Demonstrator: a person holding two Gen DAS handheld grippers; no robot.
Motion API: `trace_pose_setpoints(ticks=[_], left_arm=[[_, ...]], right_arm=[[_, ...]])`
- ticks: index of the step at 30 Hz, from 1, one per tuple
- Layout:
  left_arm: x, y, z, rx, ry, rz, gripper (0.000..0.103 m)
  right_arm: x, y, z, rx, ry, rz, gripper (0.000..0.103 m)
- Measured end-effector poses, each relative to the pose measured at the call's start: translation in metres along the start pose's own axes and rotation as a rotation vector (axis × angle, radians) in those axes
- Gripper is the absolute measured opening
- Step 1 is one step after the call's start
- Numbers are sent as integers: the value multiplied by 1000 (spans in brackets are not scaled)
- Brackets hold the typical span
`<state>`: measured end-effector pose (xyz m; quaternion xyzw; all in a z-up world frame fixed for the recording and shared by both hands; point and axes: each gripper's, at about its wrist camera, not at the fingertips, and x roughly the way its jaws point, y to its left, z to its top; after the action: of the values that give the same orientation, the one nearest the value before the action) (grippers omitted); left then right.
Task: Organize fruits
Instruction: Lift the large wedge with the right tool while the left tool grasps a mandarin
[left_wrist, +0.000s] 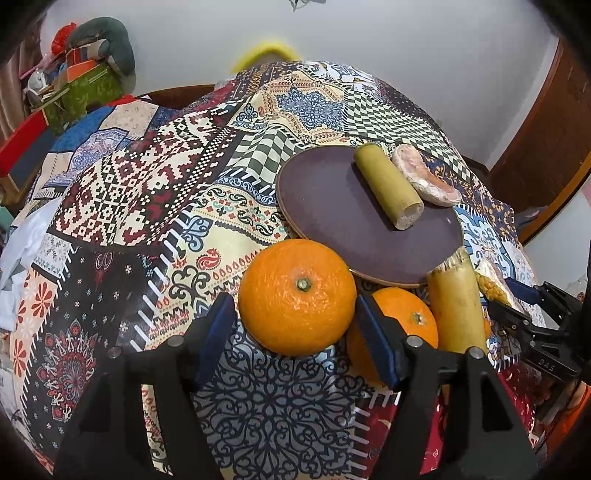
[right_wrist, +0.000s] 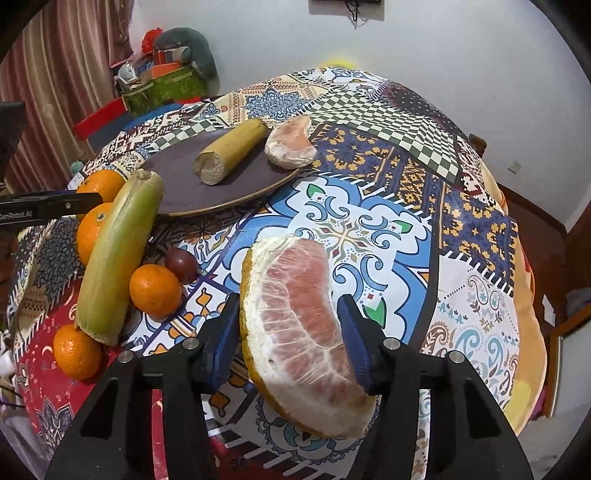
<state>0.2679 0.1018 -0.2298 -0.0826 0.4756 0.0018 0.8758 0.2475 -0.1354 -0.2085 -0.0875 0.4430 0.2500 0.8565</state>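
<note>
Left wrist cam first: the left gripper (left_wrist: 295, 314) has a big orange (left_wrist: 297, 297) sitting between its blue pads, but honestly I can't tell if the pads are actually pressing on it or just flanking it. A second orange (left_wrist: 402, 325) sits just behind the right-hand finger, next to a long yellowish sugarcane piece (left_wrist: 456, 308) that leans against the rim of the dark plate (left_wrist: 332, 206). On that plate there's a shorter cane piece (left_wrist: 388, 186) and, touching it, a peeled pomelo segment (left_wrist: 424, 181). Everything's on a busy patchwork tablecloth (left_wrist: 129, 192), and the right gripper (left_wrist: 517, 302) pokes in from the right edge. Right wrist cam: the right gripper (right_wrist: 288, 325) is clamped on a big pomelo wedge (right_wrist: 299, 332), pink flesh facing the camera, held up over the cloth (right_wrist: 480, 229). Off to the left are the plate (right_wrist: 177, 192), the long cane (right_wrist: 118, 254), several oranges (right_wrist: 155, 290) and a small dark round fruit (right_wrist: 181, 264) touching one of them.
</note>
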Motion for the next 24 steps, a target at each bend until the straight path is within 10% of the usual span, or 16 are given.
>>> trace_pose_setpoints(ticks=[24], left_arm=[[-20, -2, 1, 23, -53, -12, 63]], right_arm=[[-22, 7, 41, 34, -125, 36, 48]])
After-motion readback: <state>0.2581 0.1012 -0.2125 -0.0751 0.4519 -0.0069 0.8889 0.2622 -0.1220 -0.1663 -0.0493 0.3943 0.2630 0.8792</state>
